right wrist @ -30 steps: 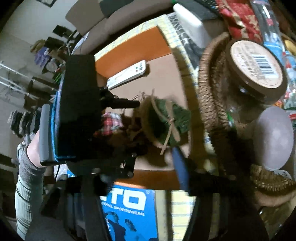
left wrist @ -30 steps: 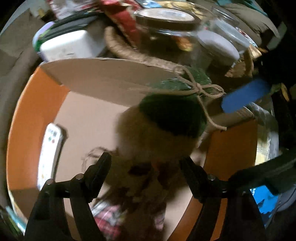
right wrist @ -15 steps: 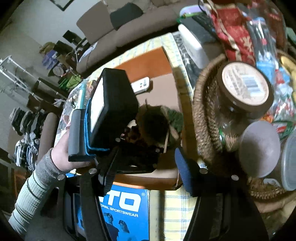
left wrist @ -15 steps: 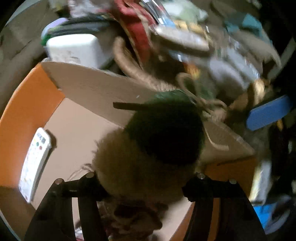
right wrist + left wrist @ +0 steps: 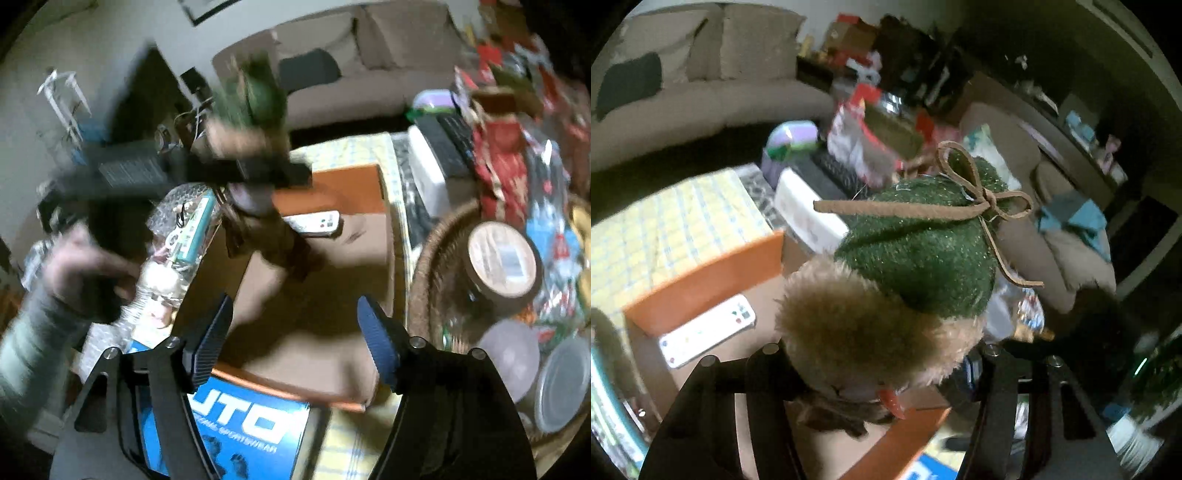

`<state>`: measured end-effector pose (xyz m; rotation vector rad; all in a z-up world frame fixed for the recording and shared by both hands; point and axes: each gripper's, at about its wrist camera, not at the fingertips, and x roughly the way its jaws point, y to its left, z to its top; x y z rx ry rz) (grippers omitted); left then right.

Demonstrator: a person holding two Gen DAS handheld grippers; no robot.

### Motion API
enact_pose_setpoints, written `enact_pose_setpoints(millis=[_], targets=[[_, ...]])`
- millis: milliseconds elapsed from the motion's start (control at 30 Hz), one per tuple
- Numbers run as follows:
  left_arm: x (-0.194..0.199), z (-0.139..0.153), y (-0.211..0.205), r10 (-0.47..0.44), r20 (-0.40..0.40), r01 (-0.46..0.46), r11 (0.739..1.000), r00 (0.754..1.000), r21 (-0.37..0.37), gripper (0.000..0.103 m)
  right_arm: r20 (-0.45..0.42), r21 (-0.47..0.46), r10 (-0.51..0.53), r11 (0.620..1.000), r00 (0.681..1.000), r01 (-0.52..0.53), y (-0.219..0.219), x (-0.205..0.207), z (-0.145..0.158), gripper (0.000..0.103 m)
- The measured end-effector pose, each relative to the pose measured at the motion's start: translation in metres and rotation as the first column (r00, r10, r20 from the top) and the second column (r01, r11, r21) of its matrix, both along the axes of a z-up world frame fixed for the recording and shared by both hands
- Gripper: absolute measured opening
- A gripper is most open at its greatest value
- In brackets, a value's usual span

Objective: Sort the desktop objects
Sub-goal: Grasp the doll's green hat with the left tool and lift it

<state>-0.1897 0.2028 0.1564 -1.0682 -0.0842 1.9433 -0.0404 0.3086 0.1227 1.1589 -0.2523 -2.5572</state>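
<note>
A beige sofa is seen along the far wall, soft and rounded, well behind the desk, which is covered by a yellow checked cloth. On the desk sits an open cardboard box with orange outer walls and a plain brown floor; a flat white remote lies inside it, near the far wall. To the right of the box a coiled wicker basket is packed with a brown-lidded glass jar and clear plastic tubs, and red wrapped packets are heaped beyond, so that edge is crowded. A blue printed packet lies against the box's near wall.

The plush toy is clamped in the left gripper, lifted clear above the box: shaggy tan fur, a glittery green felt hat, a thin leather cord tied in a bow. Its jaws have just been closing and now press on the fur from both sides. In the right wrist view the toy is badly blurred, hanging over the box's left part.

The right gripper is held over the box's near side, its ribbed blue-padded jaws apart, having just been opening, with nothing between them. The box floor below is open.
</note>
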Motion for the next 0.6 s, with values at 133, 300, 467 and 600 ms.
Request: enact_pose_setpoints(millis=[133,300,467,600], targets=[[-0.002,0.027,-0.02,0.1,0.097,-0.113,0.984,0.99,0.136,0.063,-0.125,0.094,-0.013,0.995,0.992,0.024,-0.025,0.006,0.009,0.083],[0.006,0.049,-0.026,0.085,0.216,-0.141,0.955,0.973,0.262,0.063,-0.276,0.154,-0.045,0.984,0.96,0.09,-0.035,0.002,0.019,0.089],[0.02,0.076,-0.03,0.063,0.189,-0.114,0.956,0.98,0.27,0.063,-0.271,-0.017,0.012,1.0,0.962,-0.017,-0.013,-0.004,0.013,0.079],[0.014,0.079,-0.034,0.091,0.194,-0.141,0.955,0.977,0.26,0.063,-0.18,-0.173,0.046,0.982,0.983,-0.078,-0.003,-0.007,0.003,0.02]])
